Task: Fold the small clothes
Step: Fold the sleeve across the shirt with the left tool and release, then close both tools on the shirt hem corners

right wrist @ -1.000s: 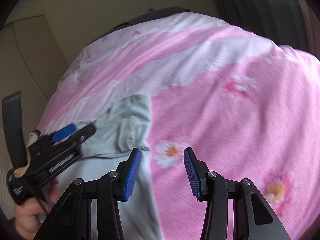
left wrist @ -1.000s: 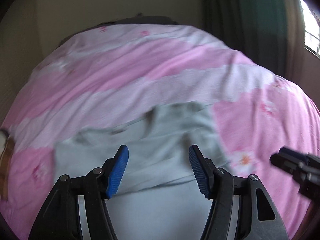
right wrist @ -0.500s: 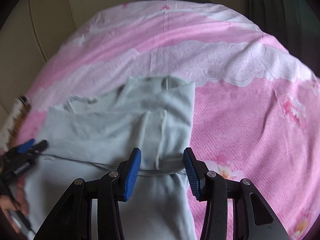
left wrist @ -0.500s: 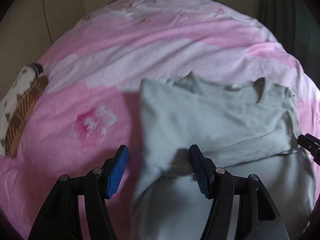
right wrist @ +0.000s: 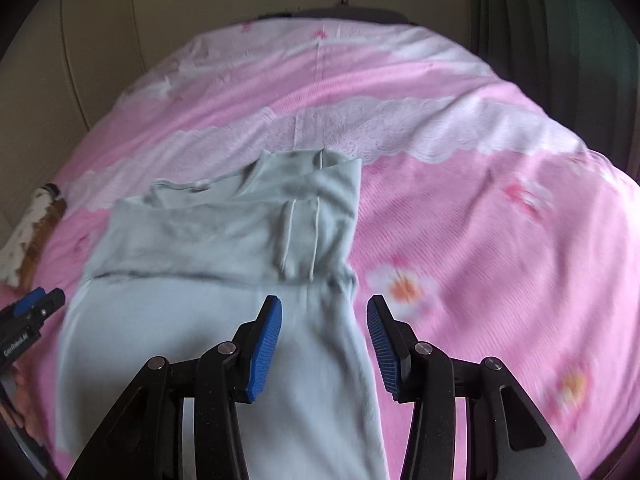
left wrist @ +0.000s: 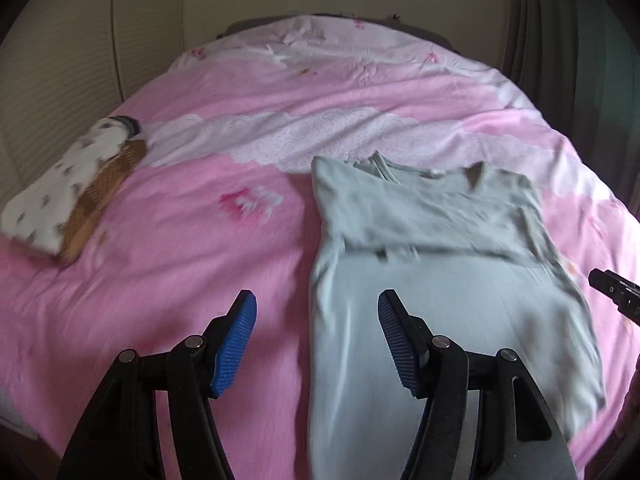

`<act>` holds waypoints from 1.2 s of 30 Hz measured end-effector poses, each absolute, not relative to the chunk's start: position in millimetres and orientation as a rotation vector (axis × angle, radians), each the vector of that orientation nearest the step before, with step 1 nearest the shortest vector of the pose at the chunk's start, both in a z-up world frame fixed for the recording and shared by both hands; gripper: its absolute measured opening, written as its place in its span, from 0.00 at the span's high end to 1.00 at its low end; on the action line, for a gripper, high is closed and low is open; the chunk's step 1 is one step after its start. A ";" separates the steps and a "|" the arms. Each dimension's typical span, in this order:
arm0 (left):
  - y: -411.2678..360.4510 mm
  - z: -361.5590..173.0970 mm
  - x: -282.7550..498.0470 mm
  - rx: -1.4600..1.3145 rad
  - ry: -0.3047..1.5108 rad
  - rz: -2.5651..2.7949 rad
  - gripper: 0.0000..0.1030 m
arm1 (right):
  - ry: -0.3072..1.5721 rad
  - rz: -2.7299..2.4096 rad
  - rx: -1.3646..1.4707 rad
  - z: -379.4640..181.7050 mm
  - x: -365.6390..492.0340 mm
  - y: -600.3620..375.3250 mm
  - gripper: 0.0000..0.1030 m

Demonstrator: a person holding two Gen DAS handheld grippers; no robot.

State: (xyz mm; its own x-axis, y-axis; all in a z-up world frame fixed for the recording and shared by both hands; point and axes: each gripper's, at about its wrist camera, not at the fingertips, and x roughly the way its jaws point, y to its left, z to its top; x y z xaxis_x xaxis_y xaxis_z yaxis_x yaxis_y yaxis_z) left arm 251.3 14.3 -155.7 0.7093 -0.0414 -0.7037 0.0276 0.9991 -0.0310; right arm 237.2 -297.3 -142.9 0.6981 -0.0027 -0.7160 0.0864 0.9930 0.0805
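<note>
Now: pale green top [left wrist: 440,264] lies flat on the pink bedspread [left wrist: 180,248], sleeves folded in. Left gripper [left wrist: 316,340] and right gripper [right wrist: 324,340] hover over its side edges, fingers spread, empty. Next, probably: pinch the near hem, fold it toward the collar.

- A bedroom in a home is shown; most of both views is filled by a bed [left wrist: 200,264] spread with a pink floral cover [right wrist: 480,240] crossed by white lace bands
- Dark green curtains [right wrist: 560,40] are seen at the right; a cream padded wall [left wrist: 80,60] is seen at the left
- Folded clothes [left wrist: 68,200] are stacked on the cover; a pale green garment [left wrist: 440,280] is laid out beside them
</note>
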 end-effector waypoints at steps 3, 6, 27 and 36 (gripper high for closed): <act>14.7 -158.4 202.9 0.010 0.762 -0.038 0.39 | 0.772 -0.047 0.116 -141.2 191.0 -295.8 0.55; 15.5 -166.5 169.2 0.009 0.751 -0.032 0.39 | 0.744 -0.061 0.111 -143.6 155.1 -295.7 0.55; 30.5 -216.4 125.6 -0.120 0.790 -0.043 0.40 | 0.826 -0.128 0.226 -193.4 103.2 -326.8 0.55; 27.9 -222.4 126.9 -0.149 0.803 -0.064 0.53 | 0.857 -0.065 0.281 -203.6 114.0 -327.2 0.62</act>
